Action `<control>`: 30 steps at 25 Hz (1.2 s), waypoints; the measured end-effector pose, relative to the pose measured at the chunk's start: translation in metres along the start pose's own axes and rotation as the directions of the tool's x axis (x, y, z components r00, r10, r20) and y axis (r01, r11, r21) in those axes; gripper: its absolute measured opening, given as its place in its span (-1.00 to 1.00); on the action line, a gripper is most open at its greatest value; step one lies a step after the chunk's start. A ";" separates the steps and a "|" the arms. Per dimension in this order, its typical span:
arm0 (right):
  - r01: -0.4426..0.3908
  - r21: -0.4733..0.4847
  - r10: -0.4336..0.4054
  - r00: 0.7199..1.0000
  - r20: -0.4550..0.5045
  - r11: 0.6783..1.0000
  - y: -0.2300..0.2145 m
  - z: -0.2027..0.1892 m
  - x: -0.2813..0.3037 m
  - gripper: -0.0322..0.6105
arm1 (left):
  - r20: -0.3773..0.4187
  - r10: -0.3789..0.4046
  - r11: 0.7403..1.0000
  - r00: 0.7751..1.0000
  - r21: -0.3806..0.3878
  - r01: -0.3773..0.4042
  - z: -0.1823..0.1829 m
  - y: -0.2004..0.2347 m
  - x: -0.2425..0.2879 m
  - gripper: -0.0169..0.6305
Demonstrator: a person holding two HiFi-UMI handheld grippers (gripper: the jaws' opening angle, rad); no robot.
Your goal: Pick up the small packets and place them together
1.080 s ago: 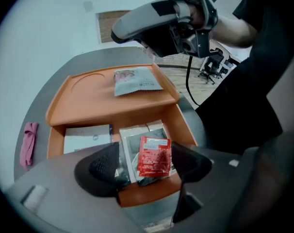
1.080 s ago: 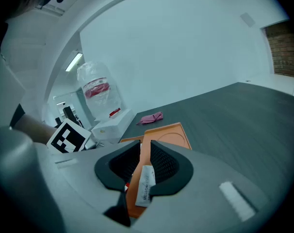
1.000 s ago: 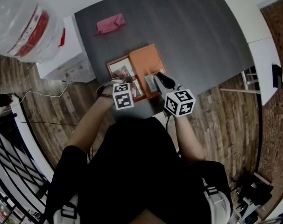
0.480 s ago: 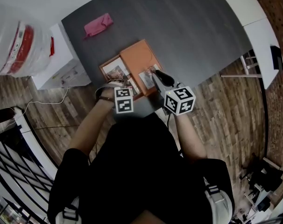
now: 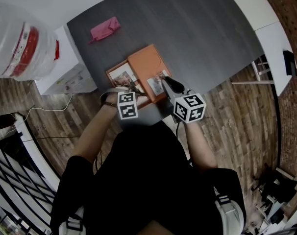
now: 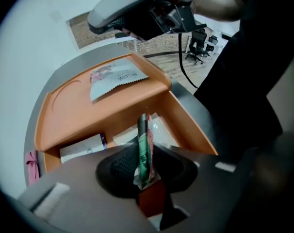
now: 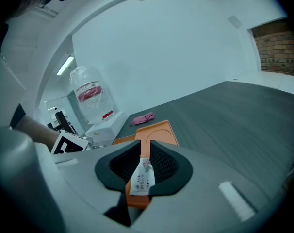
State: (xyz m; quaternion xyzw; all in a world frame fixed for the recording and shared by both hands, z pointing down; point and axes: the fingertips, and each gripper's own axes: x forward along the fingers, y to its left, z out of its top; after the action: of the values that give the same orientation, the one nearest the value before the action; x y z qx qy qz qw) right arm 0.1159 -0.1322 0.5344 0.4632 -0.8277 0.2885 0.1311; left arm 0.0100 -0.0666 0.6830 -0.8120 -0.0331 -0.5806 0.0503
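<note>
Gripping, gripper views only: L fingers [image 6: 122,168] just closed on green pkt [image 6: 143,152], R fingers [image 7: 165,163] on white pkt [image 7: 142,179].

The table [image 5: 197,33] is showing a dark, matt top with a faint grain. The tray [image 5: 147,65] is looking like smooth orange plastic with a dull sheen. The green packet [image 6: 143,149] and the white packet [image 7: 142,177] are gleaming like thin printed film. The right tongs [image 7: 144,144] are showing a matt grey plastic shell and black pads [image 7: 162,163] with a fine mesh texture. Far left, a pink cloth [image 5: 105,28] is lying soft and rumpled. The floor [image 5: 236,111] is showing wood planks, and the bag [image 5: 21,38] is glinting as clear, crinkled plastic.
</note>
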 end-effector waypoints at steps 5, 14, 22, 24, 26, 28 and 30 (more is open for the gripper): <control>0.007 -0.005 -0.007 1.000 0.002 1.000 -0.003 0.002 -0.003 -0.71 | 0.051 -0.018 0.998 0.999 -0.055 0.021 0.005 0.003 -0.009 -0.69; -0.008 -0.020 0.008 1.000 -0.009 1.000 0.004 0.002 0.003 -0.72 | -0.004 -0.026 0.999 1.000 -0.036 0.026 -0.007 -0.002 -0.008 -0.41; -0.002 -0.021 0.002 1.000 -0.011 1.000 0.003 0.001 0.003 -0.72 | -0.015 0.022 1.000 1.000 0.014 -0.022 -0.008 -0.006 0.000 -0.16; 0.000 -0.018 0.000 1.000 -0.011 1.000 0.004 0.000 0.002 -0.72 | 0.002 0.028 1.000 1.000 0.011 -0.028 -0.008 -0.007 -0.003 -0.11; 0.000 -0.018 0.000 1.000 -0.010 1.000 0.004 0.000 0.002 -0.72 | 0.014 0.021 1.000 1.000 0.006 -0.021 -0.008 -0.008 -0.006 -0.05; 0.000 -0.017 0.000 1.000 -0.009 1.000 0.003 0.000 0.001 -0.72 | 0.027 0.009 1.000 1.000 0.006 -0.009 -0.007 -0.010 -0.009 -0.04; 0.001 -0.016 -0.001 1.000 -0.008 1.000 0.003 0.000 -0.001 -0.72 | 0.032 -0.013 1.000 0.999 0.006 0.012 -0.006 -0.012 -0.009 -0.04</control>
State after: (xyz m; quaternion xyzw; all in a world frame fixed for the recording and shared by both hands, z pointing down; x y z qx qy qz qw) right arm 0.1141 -0.1310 0.5328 0.4613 -0.8291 0.2839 0.1383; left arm -0.0003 -0.0553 0.6769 -0.8208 -0.0406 -0.5678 0.0484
